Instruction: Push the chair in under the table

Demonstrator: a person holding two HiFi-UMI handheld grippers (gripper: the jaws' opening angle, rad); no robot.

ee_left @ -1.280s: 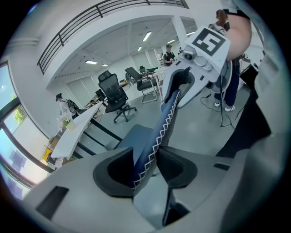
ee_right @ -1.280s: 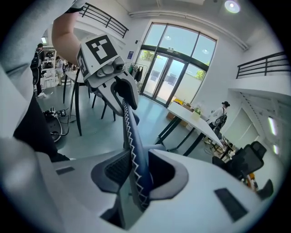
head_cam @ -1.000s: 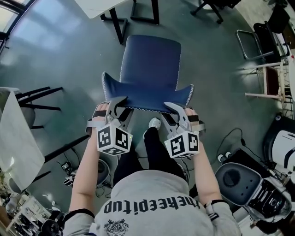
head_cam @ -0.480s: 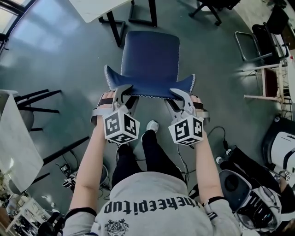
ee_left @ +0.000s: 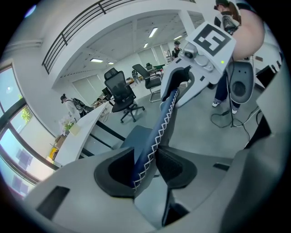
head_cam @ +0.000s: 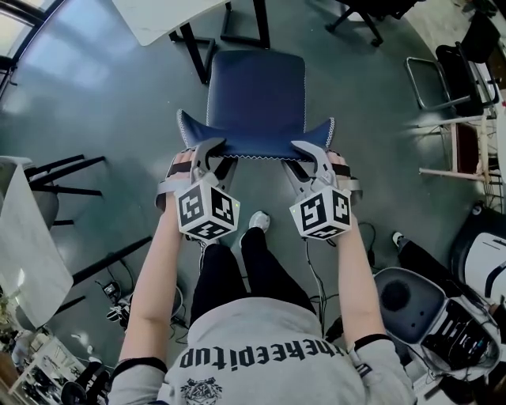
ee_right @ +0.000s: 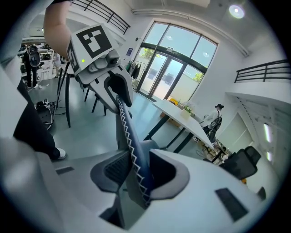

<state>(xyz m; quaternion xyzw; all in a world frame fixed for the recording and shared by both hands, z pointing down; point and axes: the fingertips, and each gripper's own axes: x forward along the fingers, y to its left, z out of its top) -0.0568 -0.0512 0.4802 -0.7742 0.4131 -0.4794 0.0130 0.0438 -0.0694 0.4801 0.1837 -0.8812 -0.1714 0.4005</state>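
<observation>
While left gripper [head_cam: 207, 153] and right gripper [head_cam: 310, 154] each clamp the top rim of the backrest [head_cam: 254, 141] (left jaws have just been closing a little, right jaws just easing wider, rim between both), the chair [head_cam: 256, 111] stands with its seat [head_cam: 257, 79] just short of the white table [head_cam: 158, 14], not yet under. Risk: the loosening right grip may slip off the thin rim, or an uneven push may skew the seat into the black table leg [head_cam: 192, 49] at far left. Backrest blue, smooth, leather-like, curved, corners upturned, white zigzag stitching; seat flat, squarish.
</observation>
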